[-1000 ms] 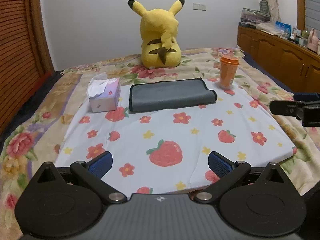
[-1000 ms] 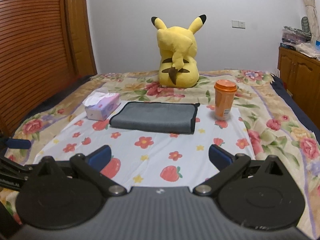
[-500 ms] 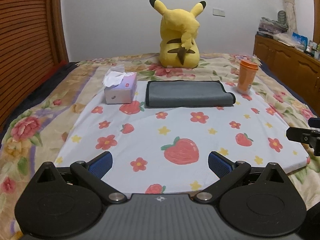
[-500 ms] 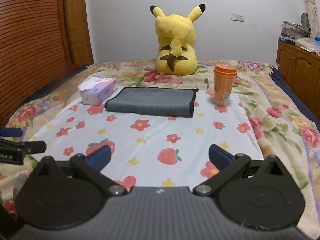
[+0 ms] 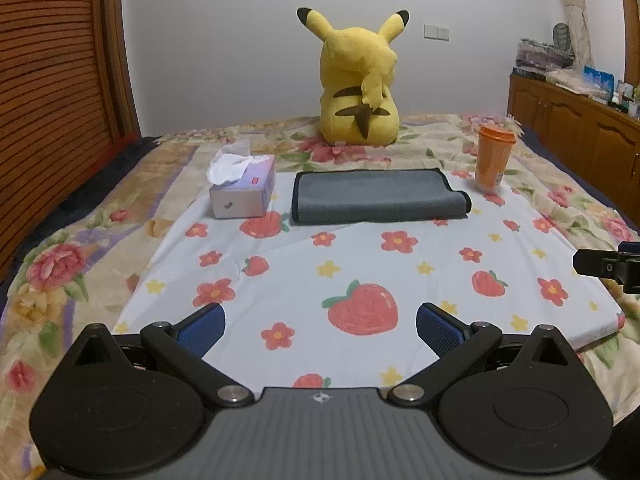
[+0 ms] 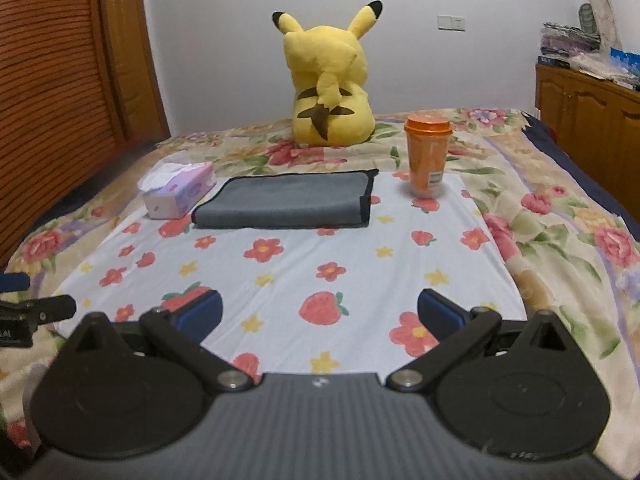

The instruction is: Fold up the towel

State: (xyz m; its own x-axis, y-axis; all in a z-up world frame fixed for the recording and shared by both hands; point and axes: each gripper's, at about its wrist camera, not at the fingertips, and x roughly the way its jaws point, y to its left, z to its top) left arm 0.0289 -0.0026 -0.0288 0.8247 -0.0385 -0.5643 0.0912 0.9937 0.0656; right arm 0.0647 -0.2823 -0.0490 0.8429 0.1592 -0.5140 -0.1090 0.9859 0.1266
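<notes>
A grey towel [image 5: 376,196] with a dark hem lies folded into a flat rectangle at the far end of a white strawberry-print cloth [image 5: 360,276] on the bed; it also shows in the right wrist view [image 6: 286,200]. My left gripper [image 5: 320,326] is open and empty, low over the cloth's near edge, well short of the towel. My right gripper [image 6: 320,312] is open and empty, also over the near part of the cloth. Each gripper's tip shows at the edge of the other's view.
A tissue box [image 5: 244,188] stands left of the towel and an orange cup [image 5: 493,160] right of it. A yellow plush toy [image 5: 358,84] sits behind. A wooden cabinet [image 5: 580,132] runs along the right, a slatted wooden panel [image 5: 52,92] on the left.
Both grippers have swung and shifted a little, so the towel now sits more centred in the left view. Both stay open and the towel has not moved.
</notes>
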